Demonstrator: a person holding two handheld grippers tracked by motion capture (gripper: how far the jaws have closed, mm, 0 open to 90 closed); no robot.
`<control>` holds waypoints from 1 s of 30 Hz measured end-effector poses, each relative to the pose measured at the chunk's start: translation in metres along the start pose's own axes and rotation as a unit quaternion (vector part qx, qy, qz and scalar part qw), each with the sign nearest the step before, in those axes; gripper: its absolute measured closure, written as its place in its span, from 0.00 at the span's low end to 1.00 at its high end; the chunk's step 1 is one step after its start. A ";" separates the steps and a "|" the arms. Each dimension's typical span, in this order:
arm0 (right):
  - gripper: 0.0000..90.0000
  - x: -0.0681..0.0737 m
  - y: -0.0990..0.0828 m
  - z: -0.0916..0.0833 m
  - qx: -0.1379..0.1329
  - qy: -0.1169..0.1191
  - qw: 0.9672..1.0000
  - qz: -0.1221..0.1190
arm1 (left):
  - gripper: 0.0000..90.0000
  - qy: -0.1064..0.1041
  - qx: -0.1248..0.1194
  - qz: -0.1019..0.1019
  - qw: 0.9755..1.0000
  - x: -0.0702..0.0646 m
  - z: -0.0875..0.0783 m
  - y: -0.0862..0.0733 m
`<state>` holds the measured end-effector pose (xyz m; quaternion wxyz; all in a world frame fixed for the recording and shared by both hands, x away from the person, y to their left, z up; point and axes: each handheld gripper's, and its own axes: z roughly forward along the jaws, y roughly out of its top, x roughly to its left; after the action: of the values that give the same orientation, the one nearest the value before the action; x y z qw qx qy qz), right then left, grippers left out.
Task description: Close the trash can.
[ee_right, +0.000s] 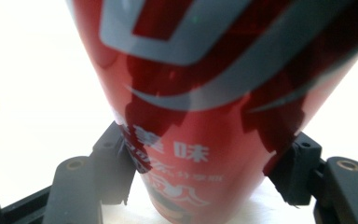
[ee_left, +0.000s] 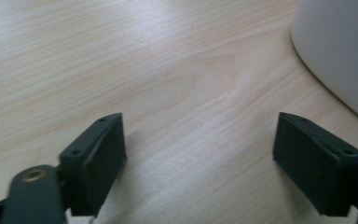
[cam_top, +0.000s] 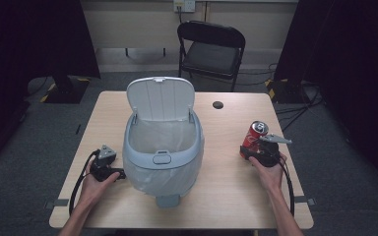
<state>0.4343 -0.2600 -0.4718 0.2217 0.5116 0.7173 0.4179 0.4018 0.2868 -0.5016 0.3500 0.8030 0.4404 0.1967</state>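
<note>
Your right gripper [cam_top: 254, 147] is wrapped around the red drink can [cam_top: 254, 136], which stands upright on the wooden table [cam_top: 226, 182] near its right edge, well apart from the grey pedal bin [cam_top: 162, 147] in the middle. In the right gripper view the can [ee_right: 200, 93] sits squarely between the jaws, both pads flush against its lower wall, so you look clamped on it.

That can is thin metal: stiff enough while round, but squeeze hard and it will likely dent. The glossy painted skin [ee_right: 186, 154] looks slick, so expect some slip if you tilt quickly. Whether it is full or empty you cannot tell from here; the tab end is too small to read, so lift gently and feel the weight first. Low on the body is a stable place to hold, though mid-height would balance a full can better.

Your left gripper [cam_top: 121, 173] rests on the table just beside the bin, jaws spread wide on nothing, bare wood [ee_left: 168, 70] between them and the bin's pale wall [ee_left: 340, 51] off to one side. The lid [cam_top: 160, 97] stands up, liner showing.
</note>
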 end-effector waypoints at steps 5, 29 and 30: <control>0.37 0.011 0.003 -0.008 -0.001 0.030 1.000 0.000 | 0.13 -0.008 0.000 0.005 1.000 0.005 0.000 -0.001; 0.37 0.063 0.030 -0.059 -0.028 0.136 0.990 -0.039 | 0.09 -0.009 0.006 0.004 1.000 0.010 -0.001 -0.002; 0.37 0.065 0.031 -0.062 -0.030 0.140 0.989 -0.041 | 0.09 -0.009 0.005 0.004 1.000 0.010 -0.001 -0.002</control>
<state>0.3809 -0.2196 -0.4049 0.1510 0.4115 0.7488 0.4972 0.4055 0.2965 -0.5024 0.3487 0.8085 0.4349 0.1885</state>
